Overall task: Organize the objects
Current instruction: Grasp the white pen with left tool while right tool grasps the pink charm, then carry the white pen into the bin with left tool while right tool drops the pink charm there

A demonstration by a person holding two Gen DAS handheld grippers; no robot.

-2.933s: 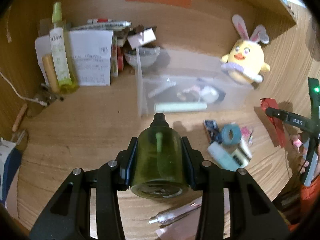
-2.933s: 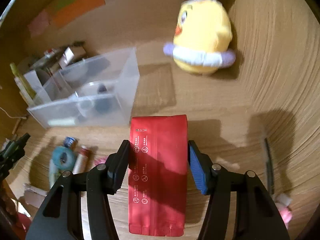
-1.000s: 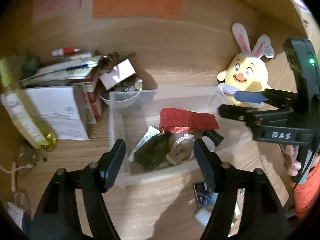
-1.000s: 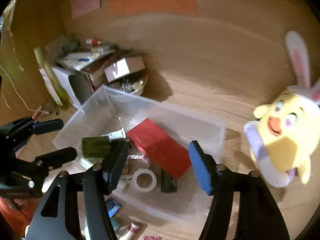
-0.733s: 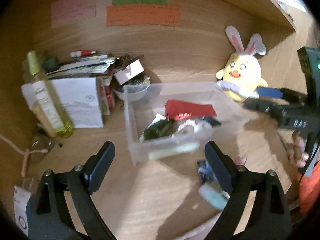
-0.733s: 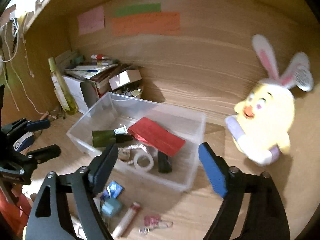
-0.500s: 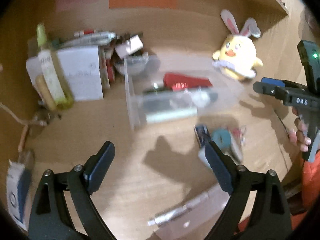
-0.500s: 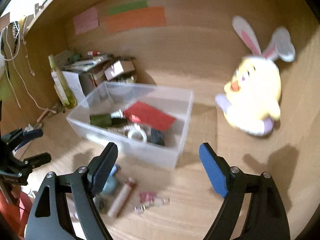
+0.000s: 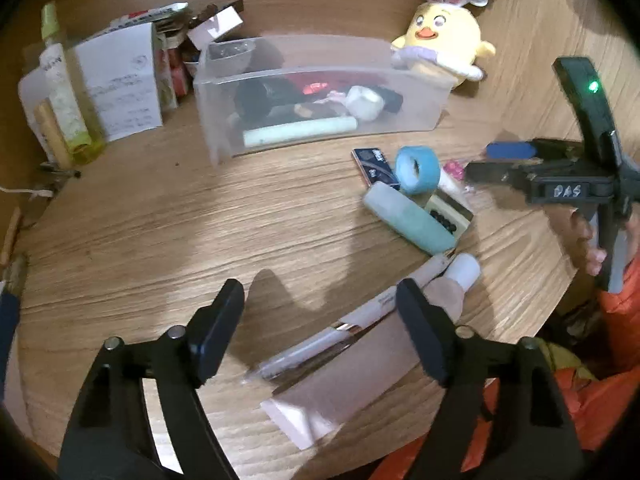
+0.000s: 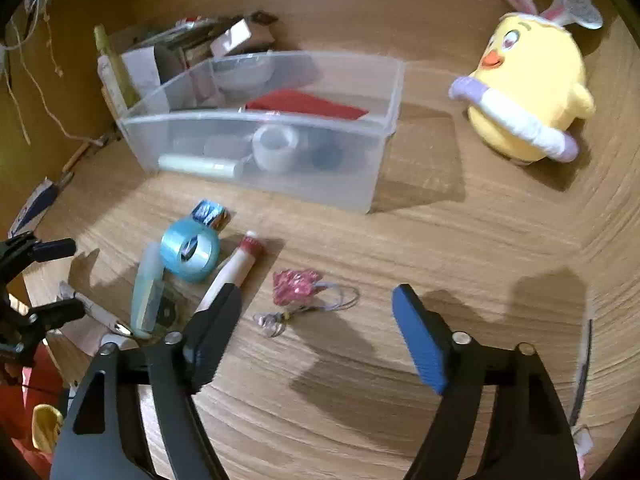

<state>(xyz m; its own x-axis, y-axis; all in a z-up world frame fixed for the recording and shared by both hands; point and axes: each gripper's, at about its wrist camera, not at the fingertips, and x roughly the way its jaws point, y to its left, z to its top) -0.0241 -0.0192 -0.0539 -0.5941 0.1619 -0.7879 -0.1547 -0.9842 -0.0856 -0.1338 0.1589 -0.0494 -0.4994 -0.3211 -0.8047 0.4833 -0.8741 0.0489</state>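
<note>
A clear plastic bin (image 9: 420, 100) (image 10: 360, 192) on the wooden desk holds a red packet (image 10: 304, 104), a dark bottle (image 9: 256, 98), a white tape roll (image 10: 276, 146) and a pale tube (image 9: 300, 136). Loose in front of it lie a blue tape roll (image 9: 416, 170) (image 10: 190, 254), a mint case (image 9: 408, 216), a pen (image 9: 320, 344), a pink tube (image 9: 348, 384), a red-capped stick (image 10: 236, 272) and a pink clip (image 10: 296, 286). My left gripper (image 9: 320, 328) is open and empty over the pen. My right gripper (image 10: 316, 332) is open and empty just short of the pink clip.
A yellow bunny-eared plush (image 9: 444, 36) (image 10: 528, 92) sits right of the bin. A green bottle (image 9: 64, 92), a white box (image 9: 120, 84) and stacked clutter stand at the back left. The desk's front edge lies just beneath the grippers.
Both grippers, which had put the dark bottle and the red packet in the bin, pulled back and lowered toward the loose items at the desk front. Both stay open.
</note>
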